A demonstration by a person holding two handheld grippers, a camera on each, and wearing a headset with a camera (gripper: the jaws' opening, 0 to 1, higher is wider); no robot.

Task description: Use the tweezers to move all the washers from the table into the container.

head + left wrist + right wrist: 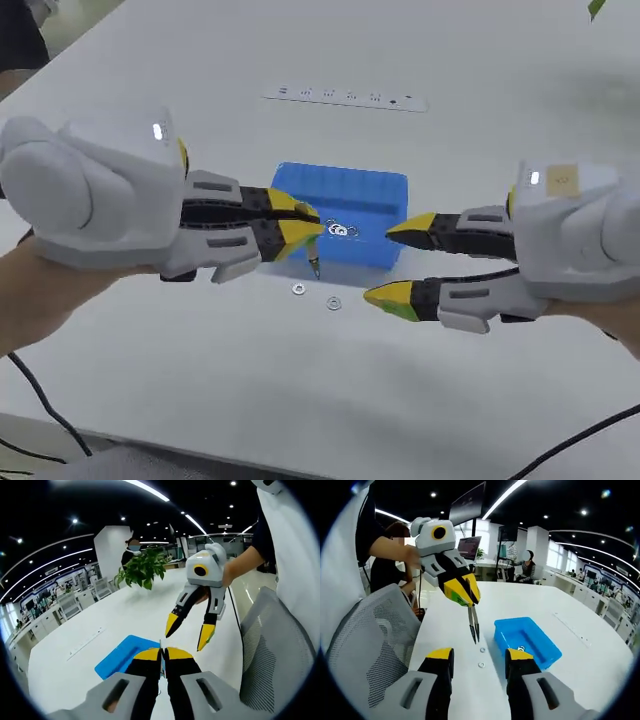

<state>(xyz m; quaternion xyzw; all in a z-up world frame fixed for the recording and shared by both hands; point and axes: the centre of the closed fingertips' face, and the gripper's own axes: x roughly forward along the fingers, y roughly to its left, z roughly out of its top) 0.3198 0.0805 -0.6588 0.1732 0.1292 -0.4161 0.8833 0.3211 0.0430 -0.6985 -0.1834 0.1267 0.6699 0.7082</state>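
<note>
Two washers (298,289) lie on the white table (300,400), just at six o'clock of the blue container (345,190), which holds a few more. At nine o'clock the left gripper (312,222) pinches the tweezers (313,262), tips pointing down near the loose washers. At three o'clock the right gripper (380,262) has its jaws spread, holding nothing.

Quick headcount, bench edition
Two washers loose on the table (200,380): first washer (298,289), second washer (333,303) at its 4 o'clock. One blue container (340,185), few more inside, can't count. One tweezers (313,262), one power strip (345,97), two grippers: left gripper (318,225), right gripper (379,262).
</note>
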